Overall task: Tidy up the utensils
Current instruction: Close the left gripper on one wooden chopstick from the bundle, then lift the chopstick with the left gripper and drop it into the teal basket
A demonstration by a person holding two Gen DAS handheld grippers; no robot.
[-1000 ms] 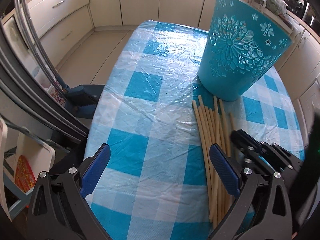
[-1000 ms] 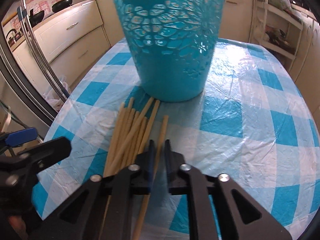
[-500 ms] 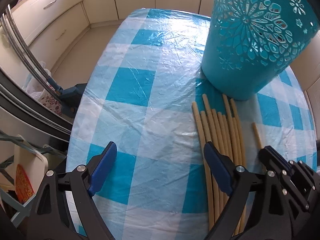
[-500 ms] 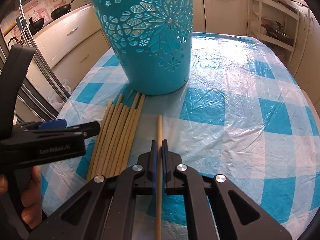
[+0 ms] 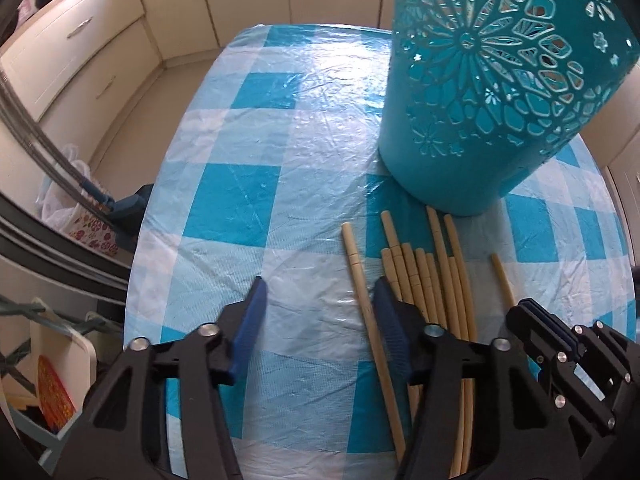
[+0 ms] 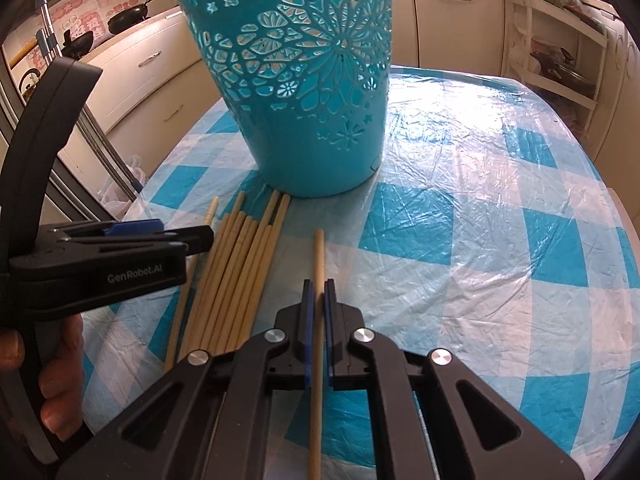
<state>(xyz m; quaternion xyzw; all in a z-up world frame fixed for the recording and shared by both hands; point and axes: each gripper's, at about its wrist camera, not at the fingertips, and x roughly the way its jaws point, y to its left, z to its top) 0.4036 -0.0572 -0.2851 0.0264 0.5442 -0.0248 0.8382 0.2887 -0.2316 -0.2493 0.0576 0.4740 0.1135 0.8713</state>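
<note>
A teal cut-out basket [image 5: 488, 92] stands on the checked tablecloth, also in the right wrist view [image 6: 304, 92]. Several bamboo chopsticks [image 5: 424, 280] lie in a bundle in front of it [image 6: 236, 272]. My right gripper [image 6: 318, 292] is shut on one chopstick [image 6: 318, 256], held apart to the right of the bundle; it also shows in the left wrist view [image 5: 536, 320]. My left gripper [image 5: 320, 292] is open, low over the cloth, with the leftmost chopstick [image 5: 360, 280] lying between its fingers, close to the right one. It shows side-on in the right wrist view [image 6: 200, 236].
The table [image 6: 500, 240] carries a blue and white checked plastic cloth. Cream kitchen cabinets [image 5: 80, 40] stand beyond the left edge, with a chair and bags [image 5: 80, 216] below. A white shelf rack [image 6: 560, 48] stands at the back right.
My left gripper has moved right and forward and narrowed, so the leftmost chopstick now lies between its fingers. My right gripper has closed on one chopstick and pulled it clear of the bundle.
</note>
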